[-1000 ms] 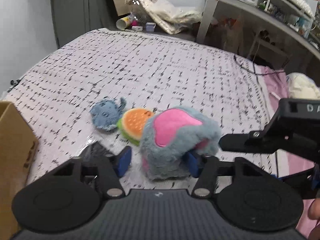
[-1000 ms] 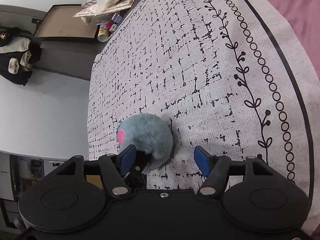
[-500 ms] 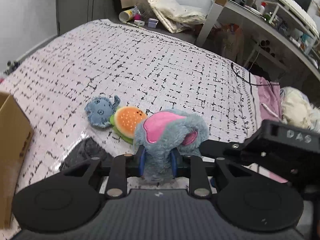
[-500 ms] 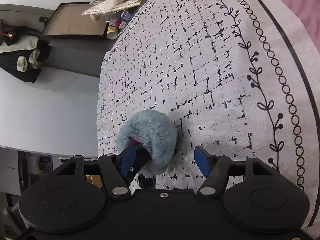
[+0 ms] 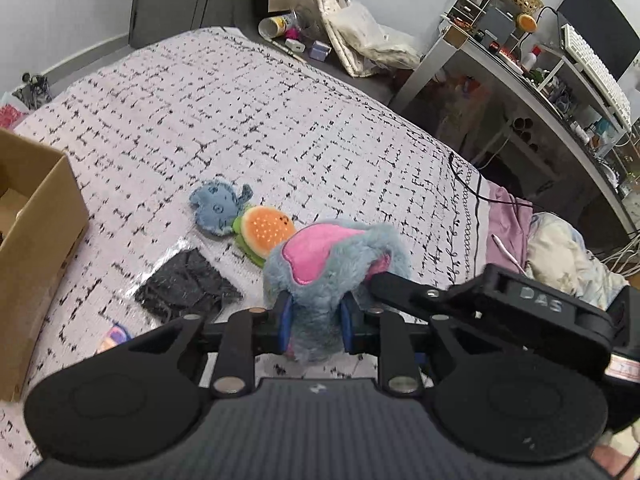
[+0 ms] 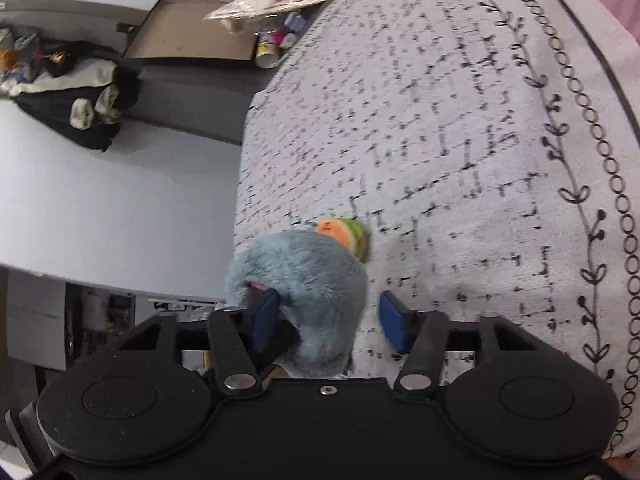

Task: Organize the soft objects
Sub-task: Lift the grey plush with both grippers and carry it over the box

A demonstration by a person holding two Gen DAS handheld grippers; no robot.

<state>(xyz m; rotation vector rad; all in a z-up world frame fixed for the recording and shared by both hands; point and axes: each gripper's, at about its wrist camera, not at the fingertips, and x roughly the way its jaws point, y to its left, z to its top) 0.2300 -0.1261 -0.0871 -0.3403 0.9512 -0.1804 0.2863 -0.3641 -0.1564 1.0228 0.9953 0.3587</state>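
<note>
My left gripper [image 5: 315, 326] is shut on a grey-blue fluffy plush with pink patches [image 5: 332, 264] and holds it above the bed. The same plush [image 6: 304, 280] sits between the fingers of my right gripper [image 6: 332, 320], which is open; whether its pads touch the plush I cannot tell. A small blue plush [image 5: 218, 210] and an orange-and-green burger plush [image 5: 266, 232] lie together on the patterned bedspread [image 5: 240, 120]. The burger plush also shows in the right wrist view [image 6: 346, 234], beyond the grey plush.
A cardboard box [image 5: 36, 248] stands open at the left. A dark cloth in clear plastic [image 5: 188, 284] and a small colourful item [image 5: 114, 336] lie near me on the bed. A cluttered desk [image 5: 540, 80] stands at right, with bags and small items on the floor beyond the bed.
My left gripper closed on the grey plush and lifted it off the bed. The right gripper stayed open around it and rose along with it, bringing the burger plush into its view.
</note>
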